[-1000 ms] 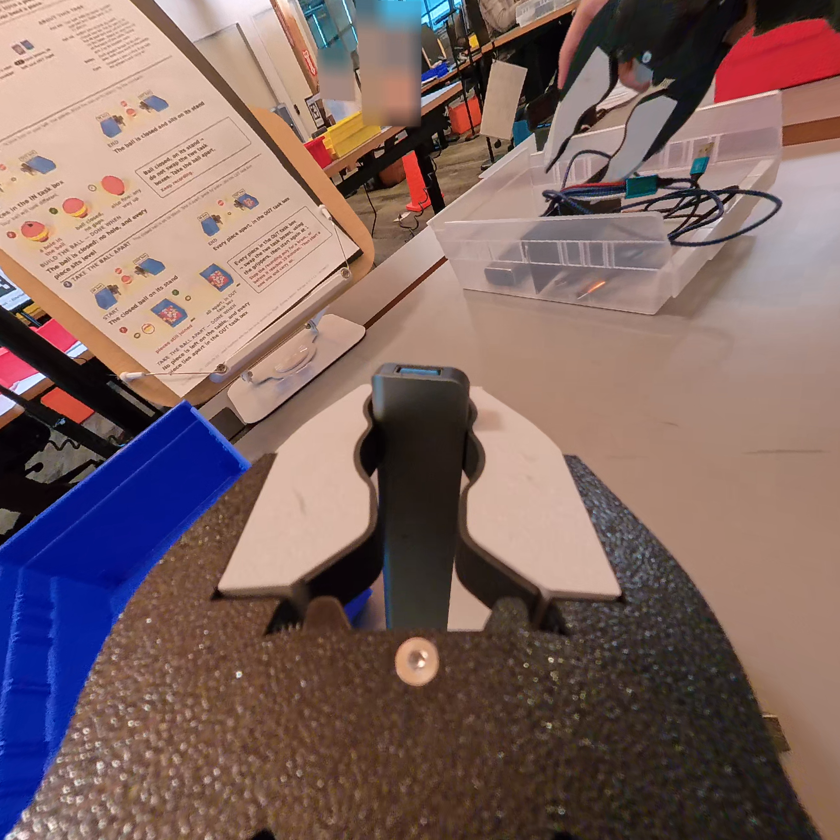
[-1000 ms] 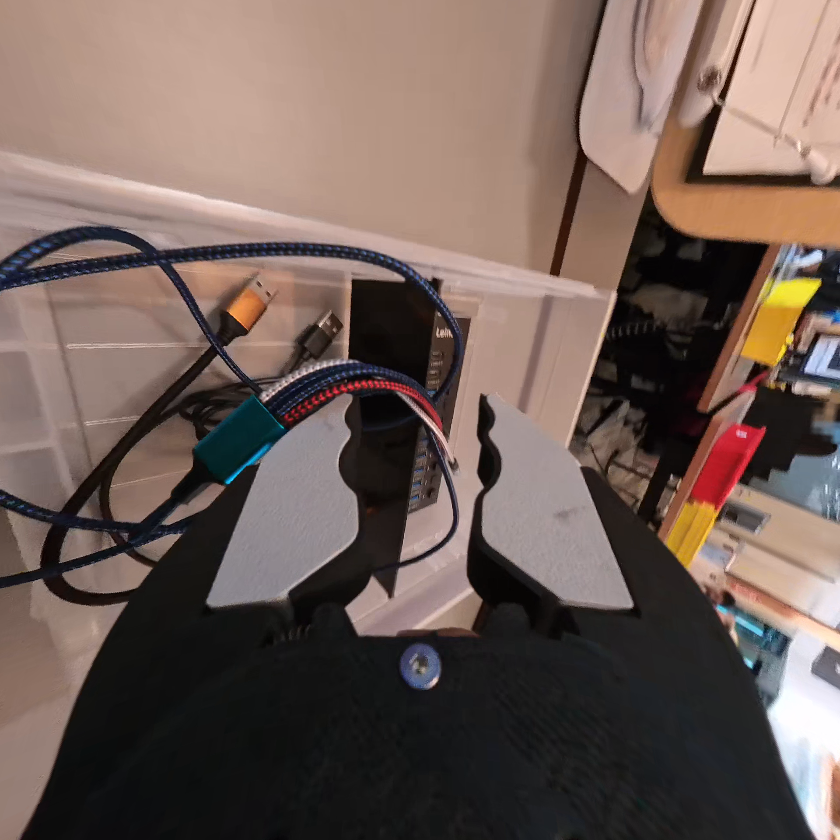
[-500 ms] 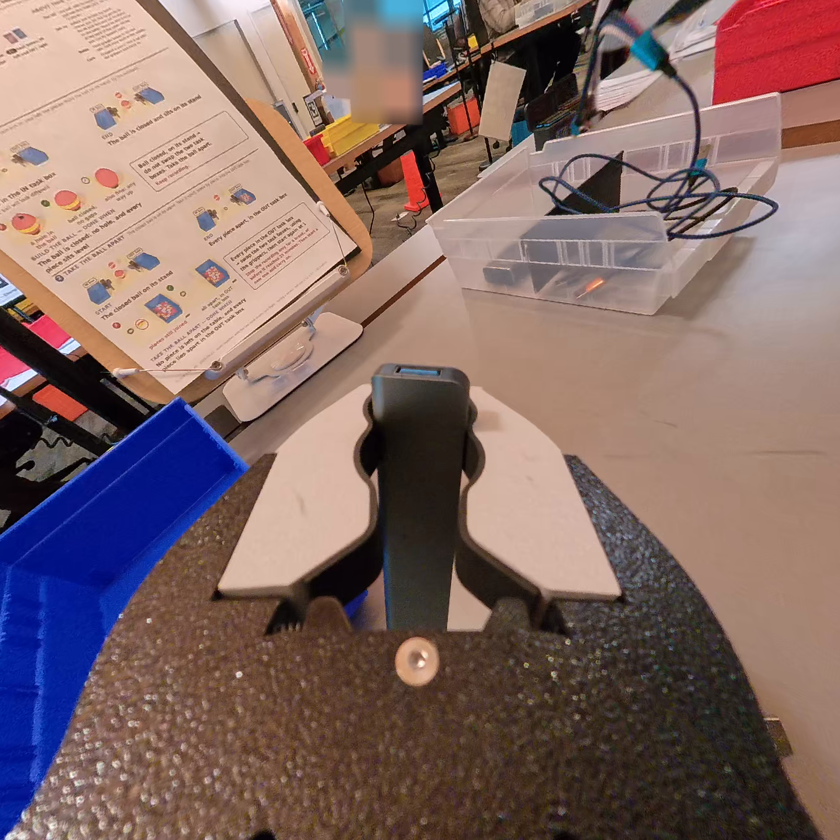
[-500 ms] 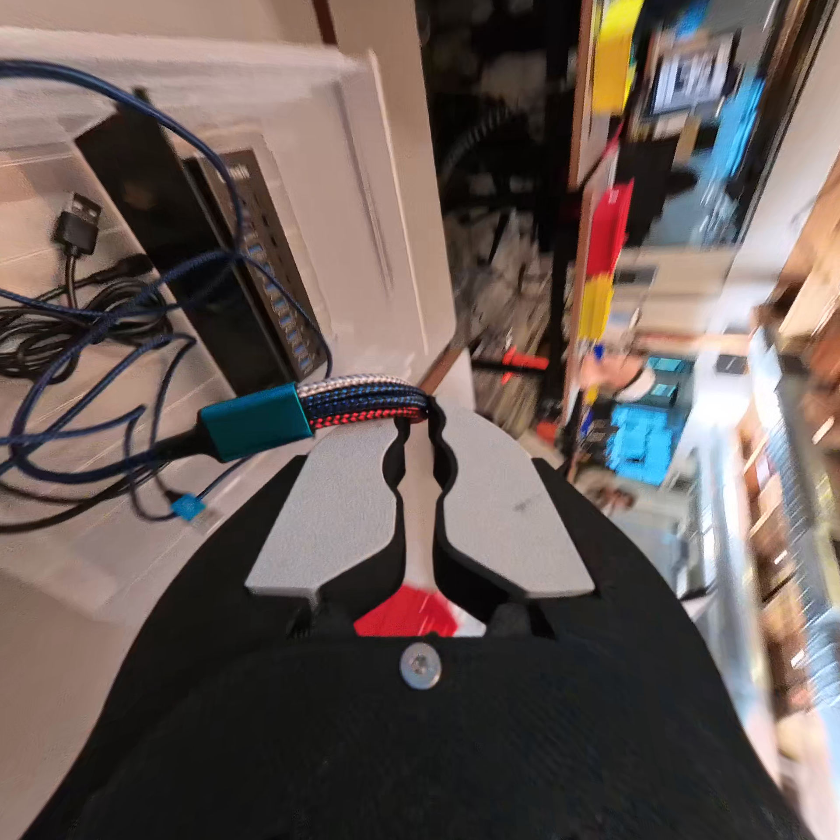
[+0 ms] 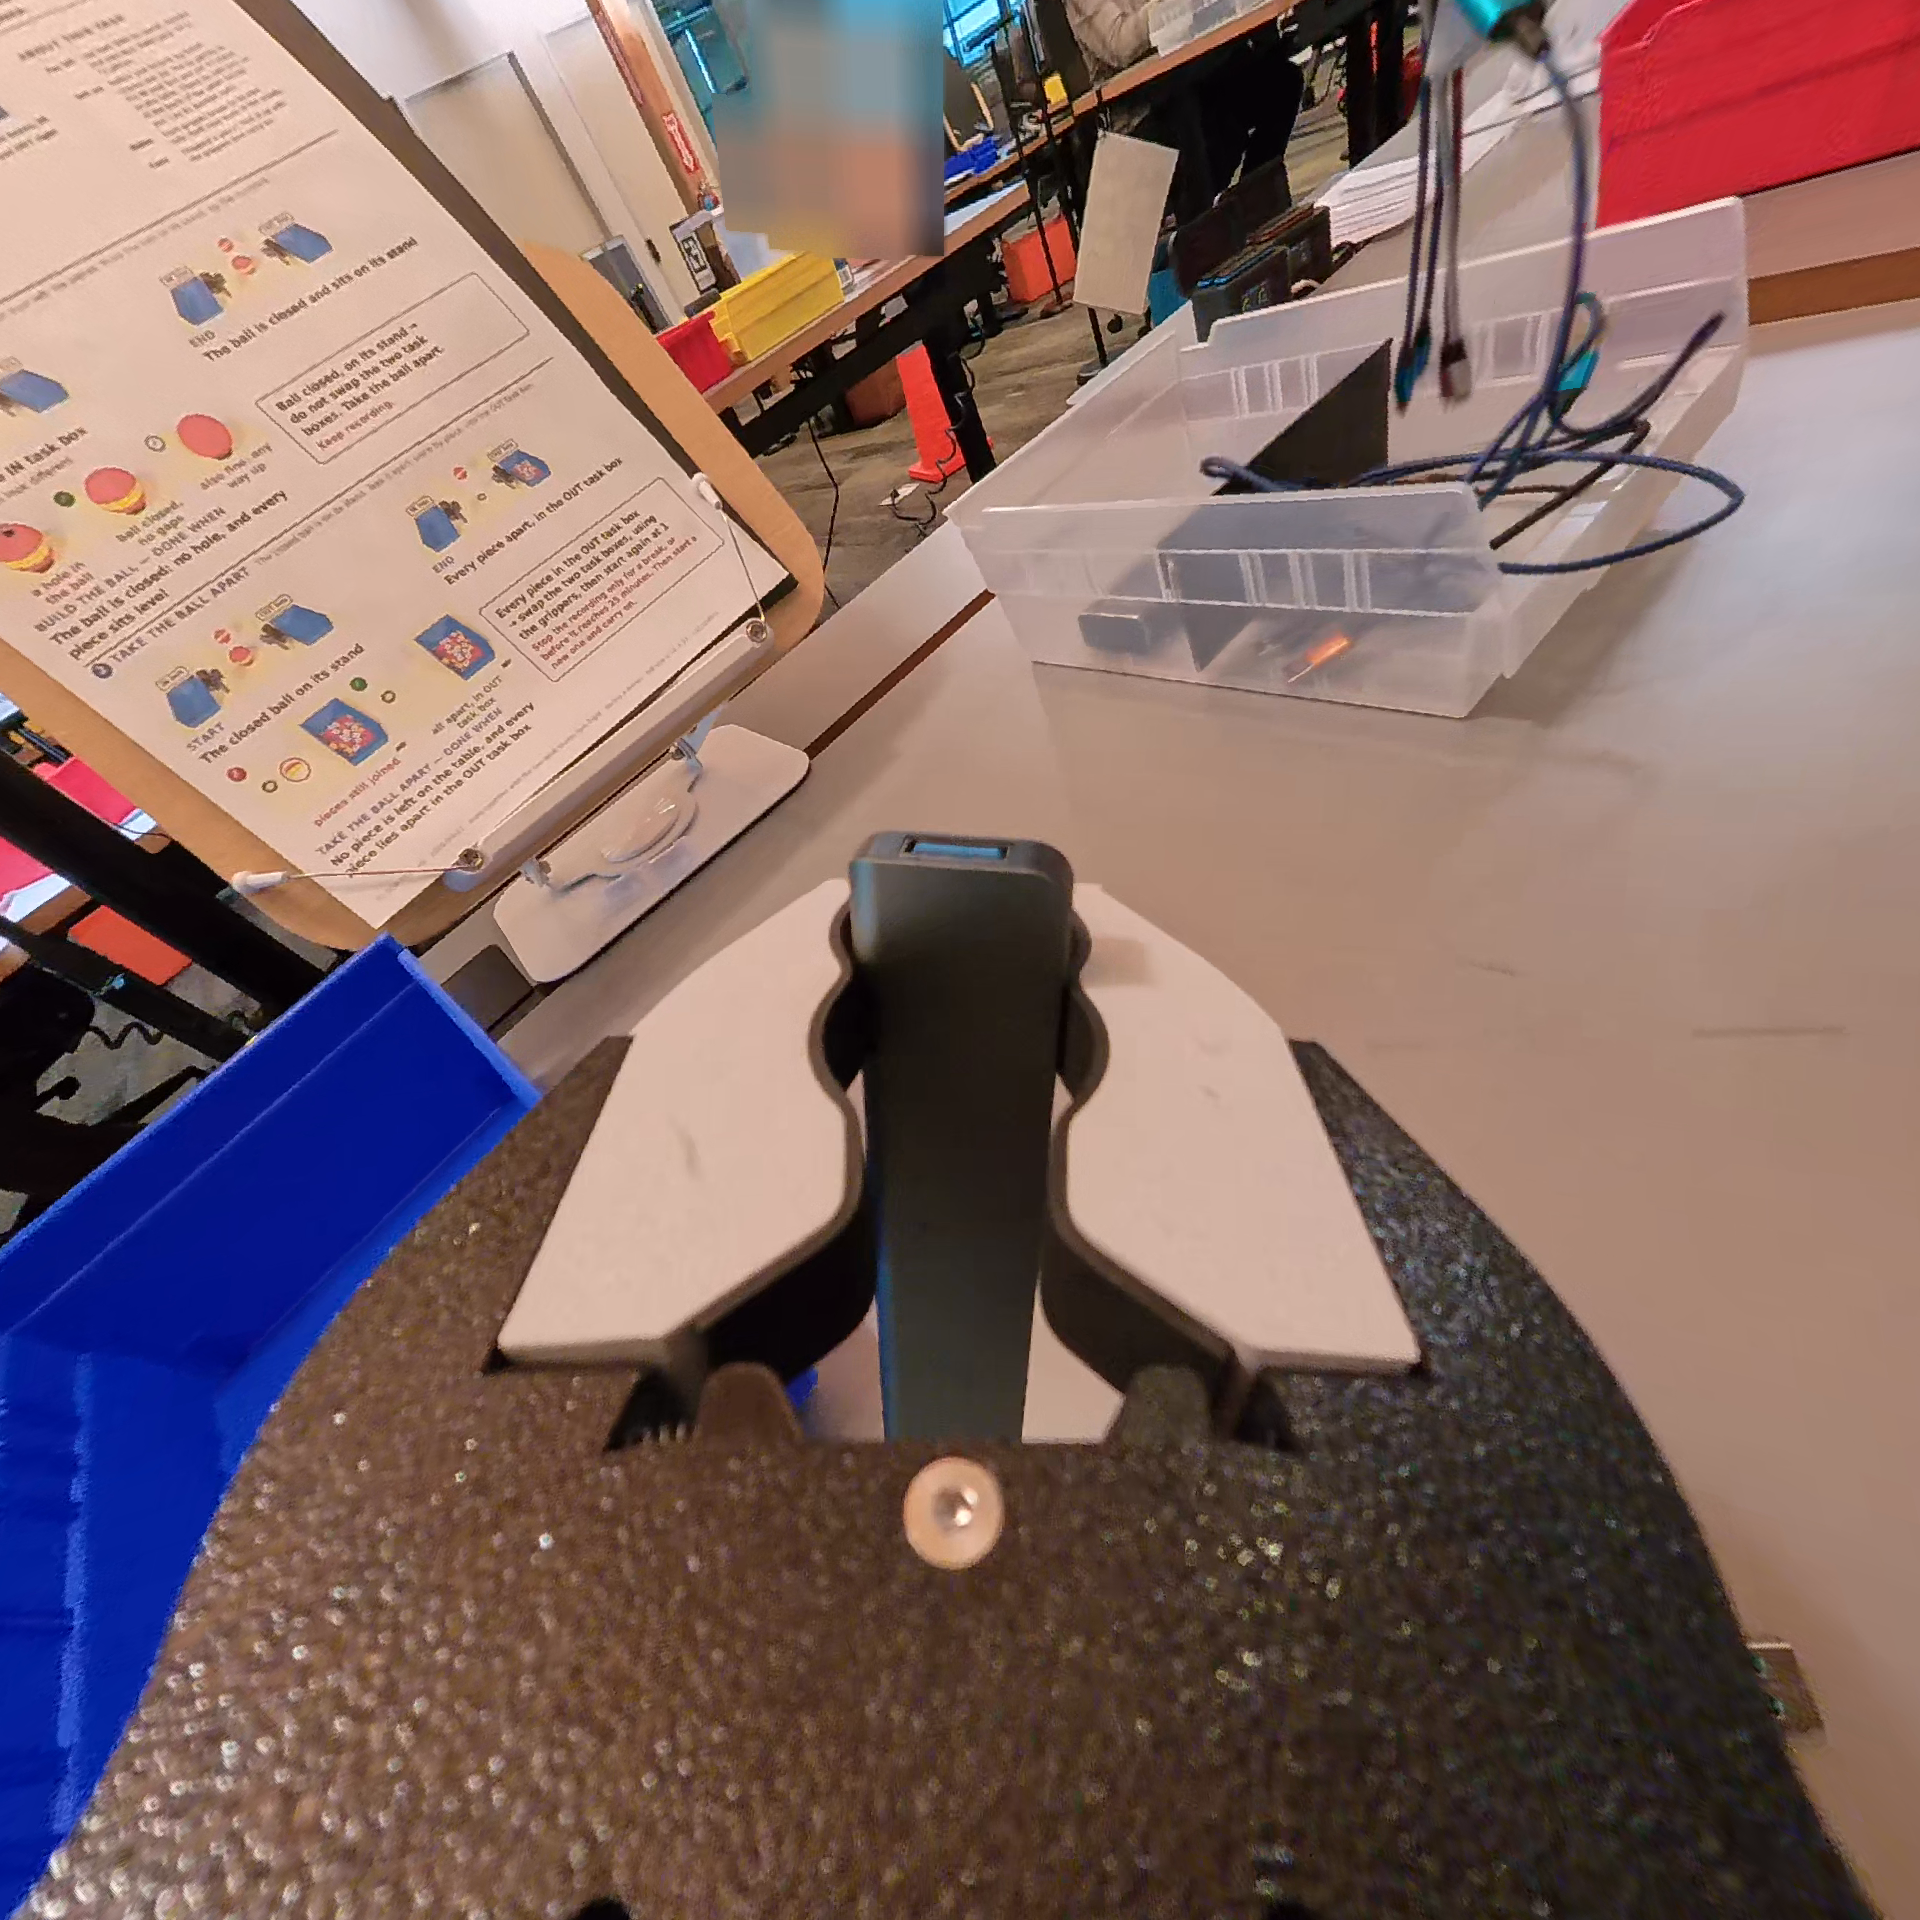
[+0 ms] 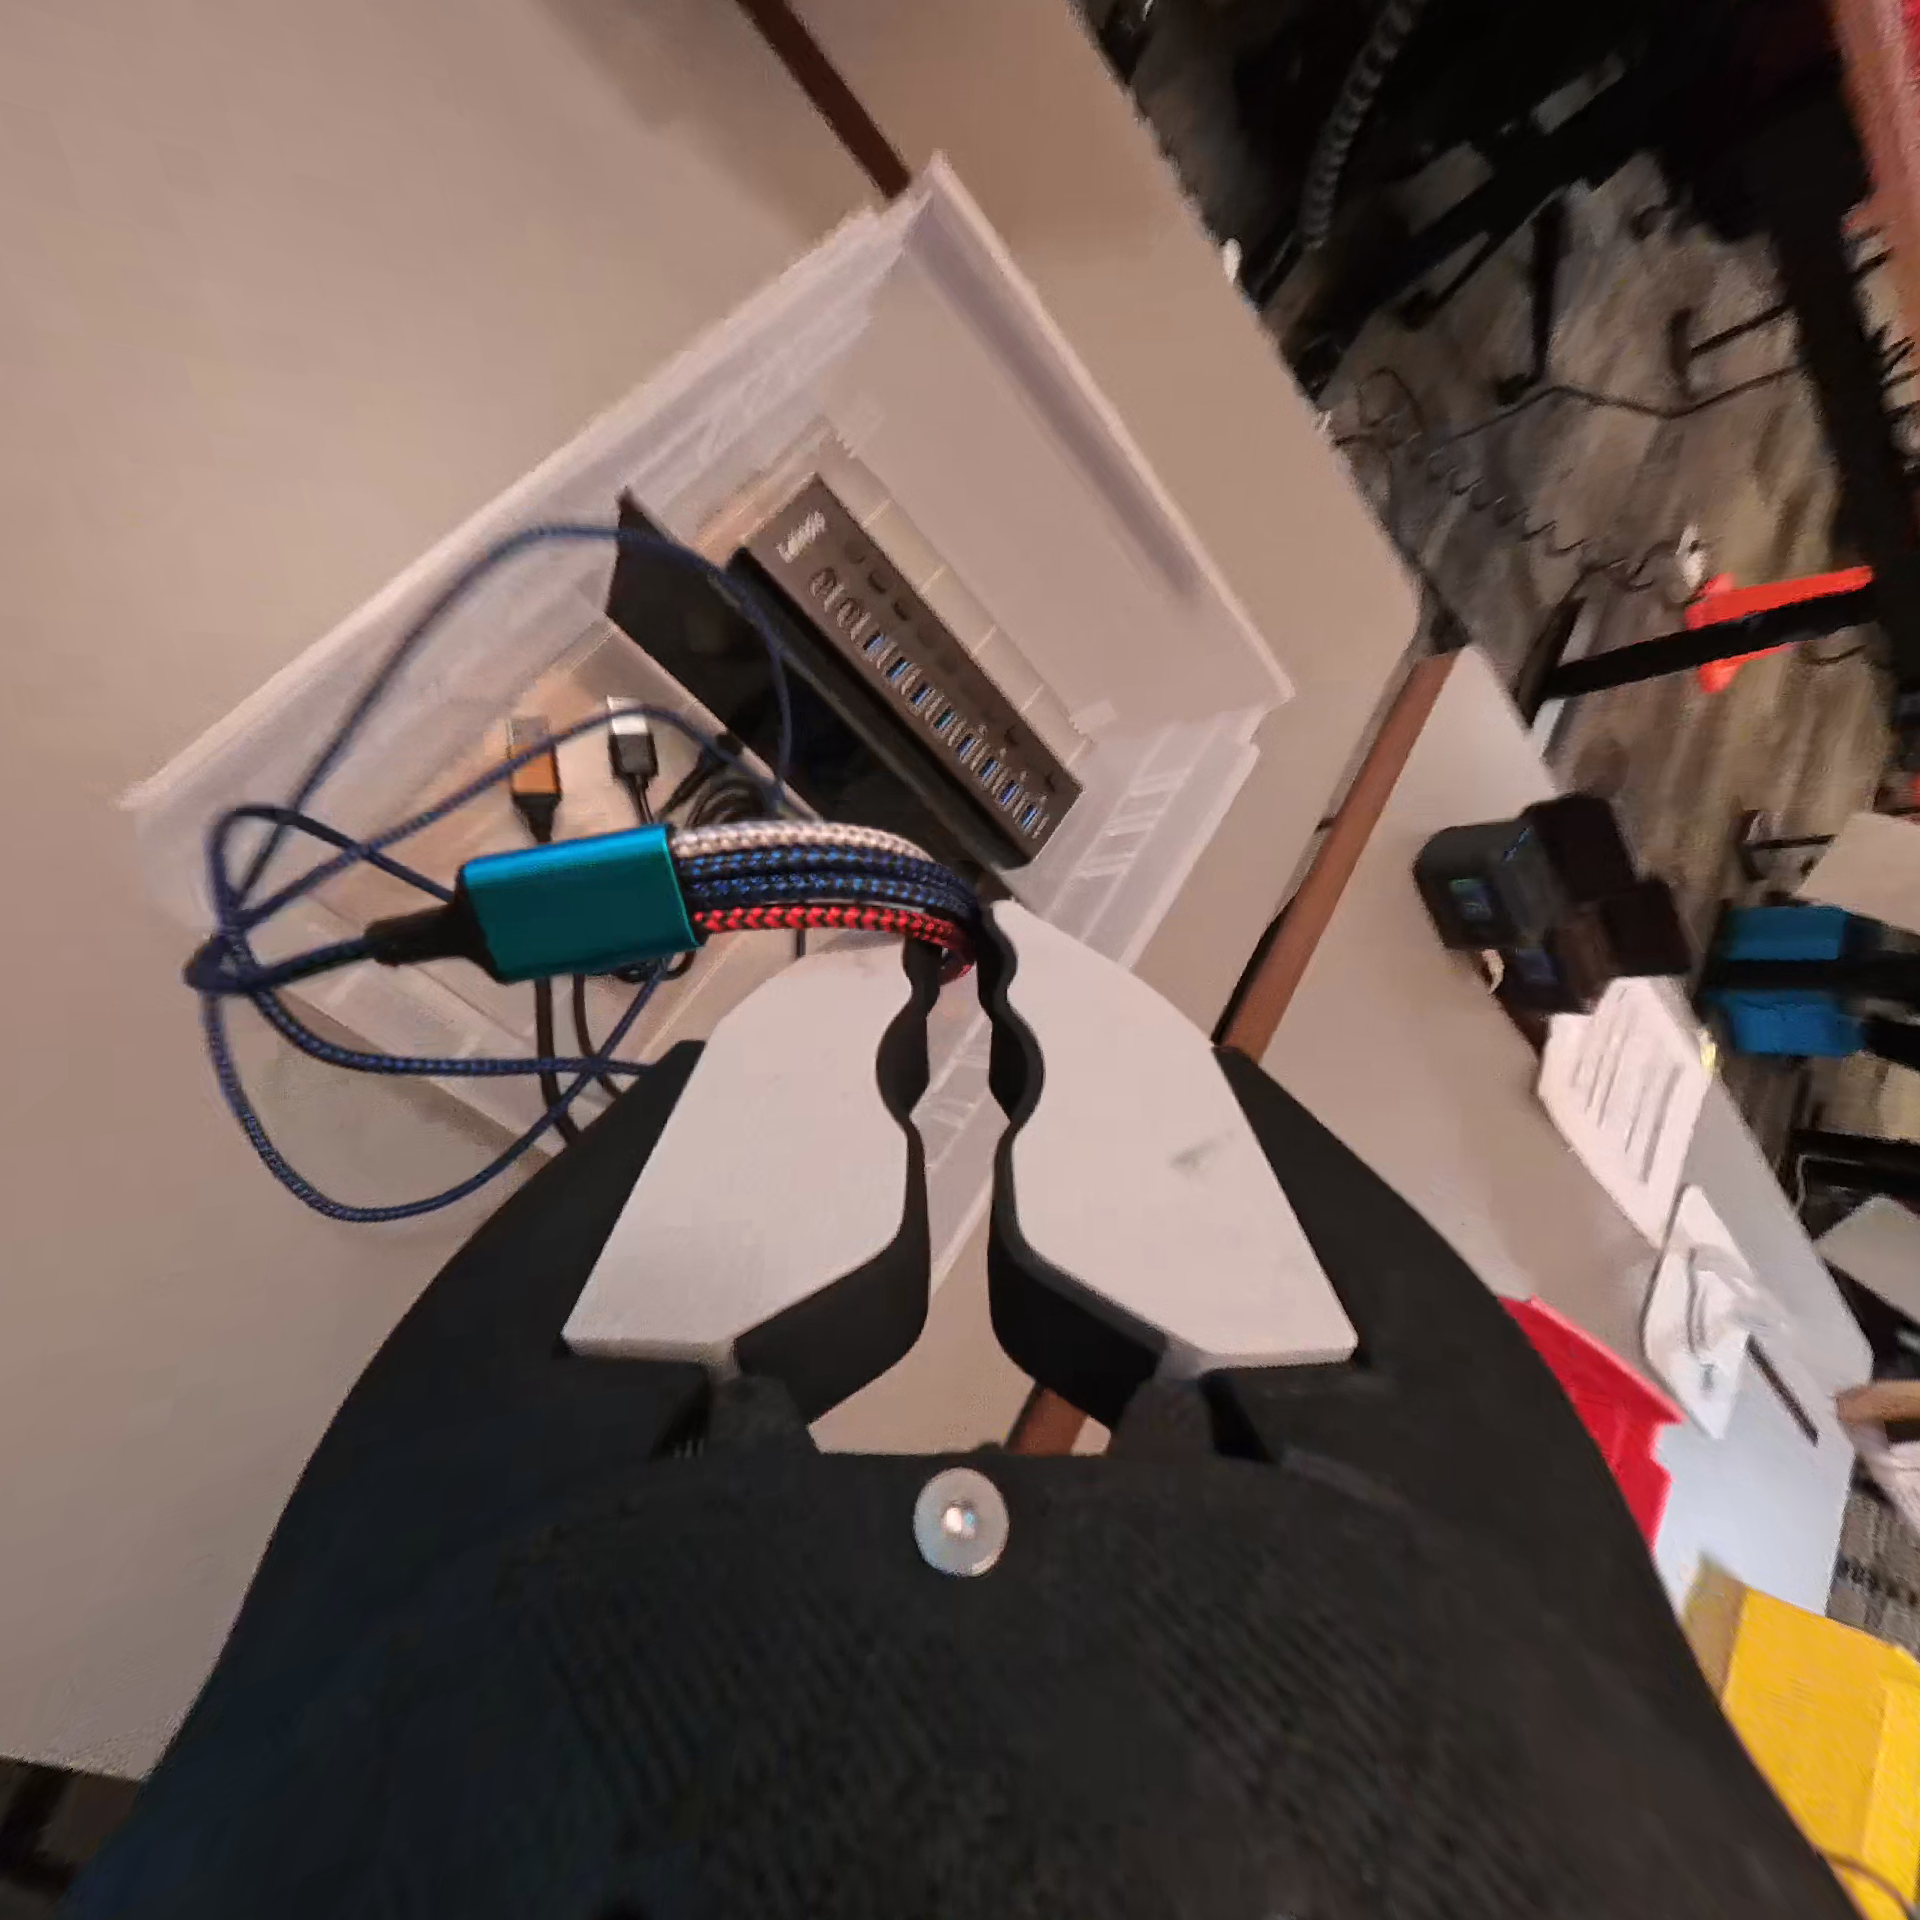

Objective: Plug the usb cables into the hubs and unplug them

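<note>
My left gripper (image 5: pixel 961 925) is shut on a slim black USB hub (image 5: pixel 956 1091) whose blue port faces forward, held low over the grey table. My right gripper (image 6: pixel 961 935) is shut on a braided multi-cable bundle (image 6: pixel 831 883) with a teal splitter (image 6: pixel 577 899), held high above the clear plastic bin (image 6: pixel 1049 405). The cable's blue lead trails down into the bin. In the left wrist view the bundle's ends (image 5: pixel 1439 312) hang over the bin (image 5: pixel 1247 665). A long black multi-port hub (image 6: pixel 914 675) leans inside the bin.
An orange plug (image 6: pixel 535 769) and a black plug (image 6: pixel 631 743) with dark cables lie in the bin. A blue bin (image 5: pixel 208 1195) is at my left. An instruction sheet on a stand (image 5: pixel 312 468) is behind it. A red bin (image 5: pixel 1766 94) sits at the far right. My hands' fingertips stand some 35 cm from each other.
My right gripper shut on the cable bundle and lifted it up out of the clear bin, swinging round. My left gripper has stayed still with the slim hub.
</note>
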Motion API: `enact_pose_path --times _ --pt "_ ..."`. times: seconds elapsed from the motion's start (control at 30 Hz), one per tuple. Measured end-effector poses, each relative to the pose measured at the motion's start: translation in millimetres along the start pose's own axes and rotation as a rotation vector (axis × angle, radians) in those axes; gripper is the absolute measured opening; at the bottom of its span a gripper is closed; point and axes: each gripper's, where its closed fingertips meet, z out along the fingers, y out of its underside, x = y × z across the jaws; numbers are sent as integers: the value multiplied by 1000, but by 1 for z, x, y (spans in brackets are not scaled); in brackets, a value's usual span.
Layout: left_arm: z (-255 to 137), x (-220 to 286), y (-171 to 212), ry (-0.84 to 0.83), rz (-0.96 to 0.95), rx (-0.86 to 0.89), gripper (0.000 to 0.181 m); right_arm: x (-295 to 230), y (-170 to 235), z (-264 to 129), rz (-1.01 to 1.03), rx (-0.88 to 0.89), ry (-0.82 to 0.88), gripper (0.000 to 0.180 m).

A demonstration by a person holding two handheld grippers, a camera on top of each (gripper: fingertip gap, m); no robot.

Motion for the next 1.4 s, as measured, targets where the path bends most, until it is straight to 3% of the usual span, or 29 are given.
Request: enact_pose_path --times 0.1,0.2,0.23,0.4,0.5,0.6,0.67,0.73,0.8,1.03,1.17,1.3,1.37,1.4 --pt "0 -2 1 0 -10 0 33 -10 27 42 -21 -114 -38 7" --pt "0 -2 2 1 -14 0 33 -36 45 82 -186 -159 -112 54" --pt "0 -2 2 1 -14 0 33 -41 49 87 -229 -180 -115 58" --pt "-1 -3 3 -3 -15 -3 33 -38 19 60 -319 -50 -118 74" --pt "-1 -5 4 -9 -19 -1 33 -12 19 26 -326 -113 -52 85" --pt "-2 -8 3 -23 -41 5 33 7 19 -12 -330 -166 55 85" --pt "-3 -8 0 -8 -68 21 33 -4 -12 -40 -206 -1 102 86" --pt "-4 -6 -4 21 -111 40 33 -69 -71 -68 -90 366 -108 79" --pt "-6 -2 -12 55 -152 71 33 -146 -105 -85 -32 591 -351 72" --pt "-31 -5 -55 80 -328 204 33 -331 -167 -51 75 924 -573 83" --pt "-46 -1 -74 175 -416 308 33 -369 -193 -63 -15 1035 -658 86" --pt "-55 9 -85 311 -400 404 33 -371 -198 -102 -33 1178 -888 58" --pt "-61 18 -88 418 -400 453 33 -369 -193 -102 -45 1158 -939 48" --pt "-63 21 -90 457 -408 480 33 -371 -189 -99 -76 1132 -950 34"
